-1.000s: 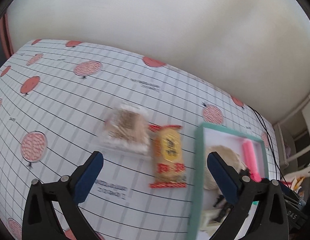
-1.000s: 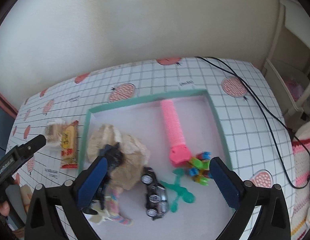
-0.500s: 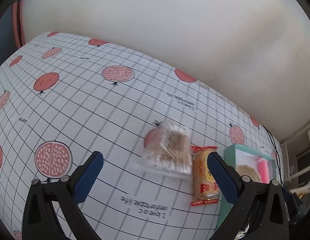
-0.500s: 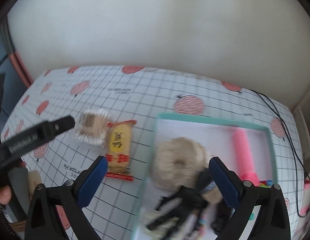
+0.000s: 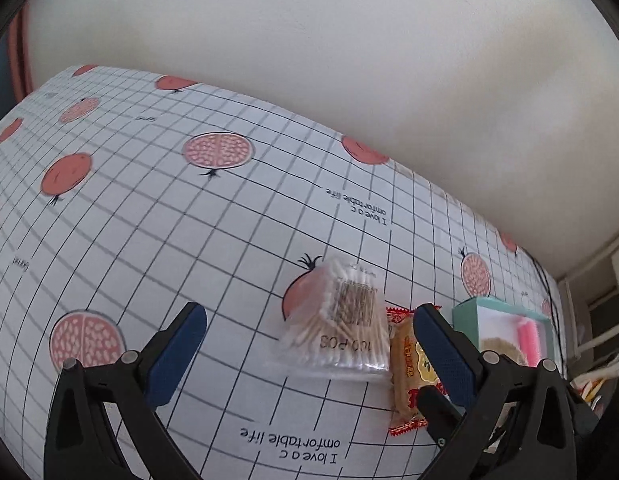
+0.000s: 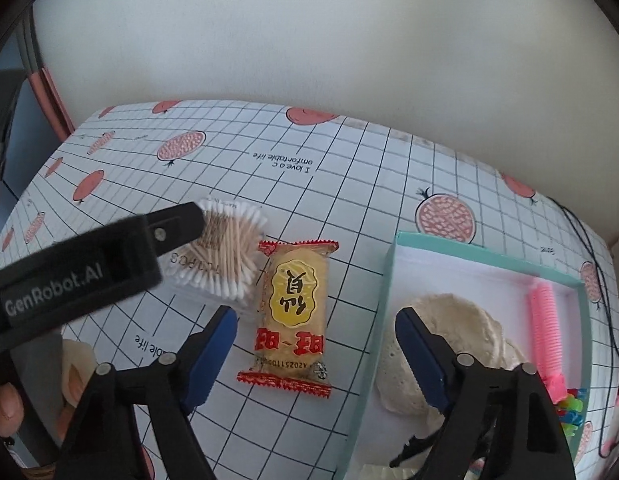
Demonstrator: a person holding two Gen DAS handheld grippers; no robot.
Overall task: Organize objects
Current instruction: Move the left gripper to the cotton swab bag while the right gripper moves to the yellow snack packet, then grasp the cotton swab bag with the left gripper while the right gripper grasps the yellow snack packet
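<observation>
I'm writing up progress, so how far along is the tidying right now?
Done: a cream crocheted piece and a pink ribbed tube lie in the teal-rimmed tray. In hand: nothing; the left gripper and right gripper both have open jaws. Left: the clear cotton-swab pack and yellow snack packet sit on the tablecloth.

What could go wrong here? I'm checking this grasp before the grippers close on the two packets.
1. The cotton swab bag and the snack packet lie edge to edge, so closing on one may drag or pinch the other.
2. Both open grippers crowd one spot: the left gripper and the right gripper could collide.
3. The snack packet sits close beside the teal tray; a finger of the right gripper might catch the wall.
</observation>
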